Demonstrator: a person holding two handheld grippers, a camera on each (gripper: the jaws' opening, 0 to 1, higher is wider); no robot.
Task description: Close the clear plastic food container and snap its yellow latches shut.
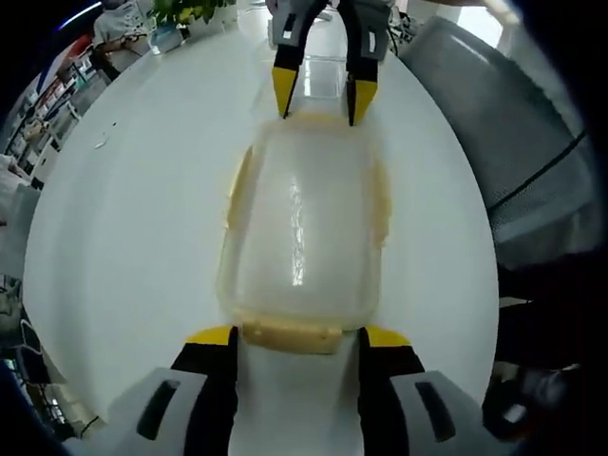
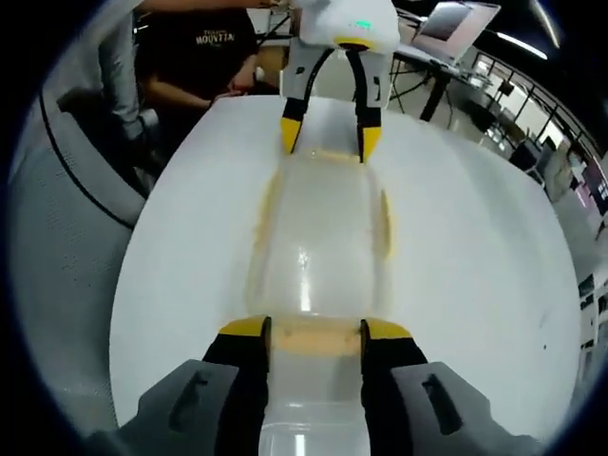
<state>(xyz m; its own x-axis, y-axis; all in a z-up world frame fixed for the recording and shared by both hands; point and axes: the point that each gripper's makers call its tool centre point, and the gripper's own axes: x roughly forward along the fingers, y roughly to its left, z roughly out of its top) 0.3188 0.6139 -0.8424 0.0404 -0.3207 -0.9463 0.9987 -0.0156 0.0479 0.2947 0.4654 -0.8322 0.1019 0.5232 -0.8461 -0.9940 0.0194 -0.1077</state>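
The clear rectangular plastic food container (image 1: 302,233) with yellow latches (image 1: 290,334) lies lidded on the round white table (image 1: 123,247). Left gripper (image 1: 296,339) at six o'clock and right gripper (image 1: 319,100) at twelve both stand spread, flanking its end latches.

Left gripper (image 1: 296,334) jaws spread, flanking the container (image 1: 302,223) end latch. Right gripper (image 2: 313,330) same, opposite end.

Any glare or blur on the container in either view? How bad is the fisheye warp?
Left gripper view: a bright streak of glare runs down the lid of the container, whose edges look soft; the table bulges round from the fisheye. Right gripper view: a smaller glint on the container, yellow latches smeared and faint, table edge curved, background dim.
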